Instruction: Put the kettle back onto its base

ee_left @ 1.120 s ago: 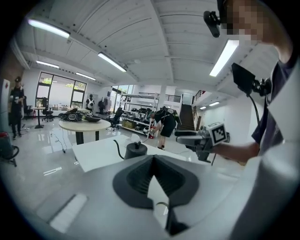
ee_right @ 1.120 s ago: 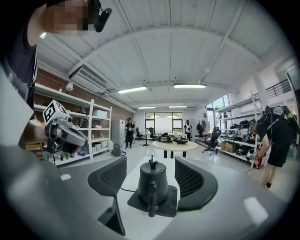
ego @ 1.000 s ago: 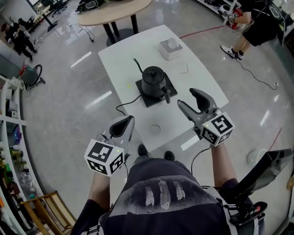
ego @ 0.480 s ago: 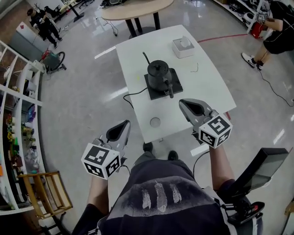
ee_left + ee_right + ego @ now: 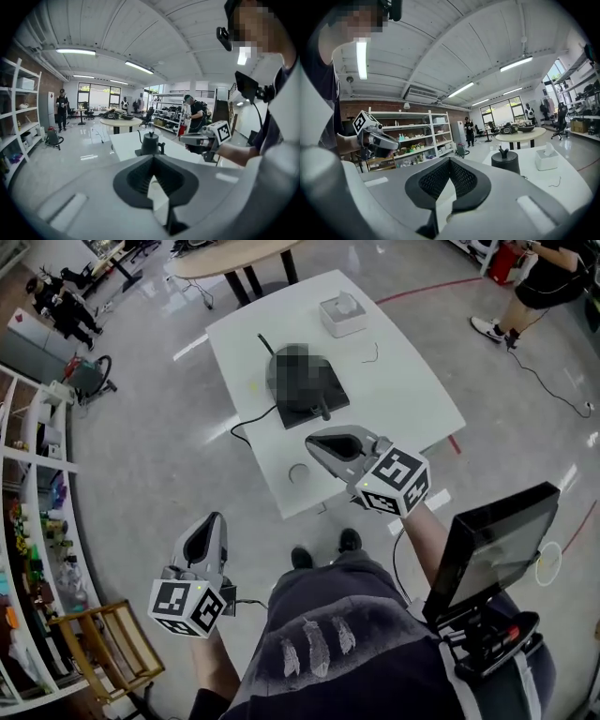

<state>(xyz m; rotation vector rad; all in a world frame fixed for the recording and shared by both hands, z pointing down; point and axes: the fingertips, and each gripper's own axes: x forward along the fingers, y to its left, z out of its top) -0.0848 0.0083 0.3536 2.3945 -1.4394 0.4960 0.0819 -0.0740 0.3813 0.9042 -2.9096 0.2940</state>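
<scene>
We see the kettle (image 5: 150, 142) standing, as far as we can judge, on its black base (image 5: 330, 404) in the middle of the white table (image 5: 412, 399). Our right gripper (image 5: 313, 442) hovers over the table's near edge, just short of the base, jaws closed on nothing. Our left gripper (image 5: 215, 519) hangs beside the table over the floor, jaws likewise together and empty.
</scene>
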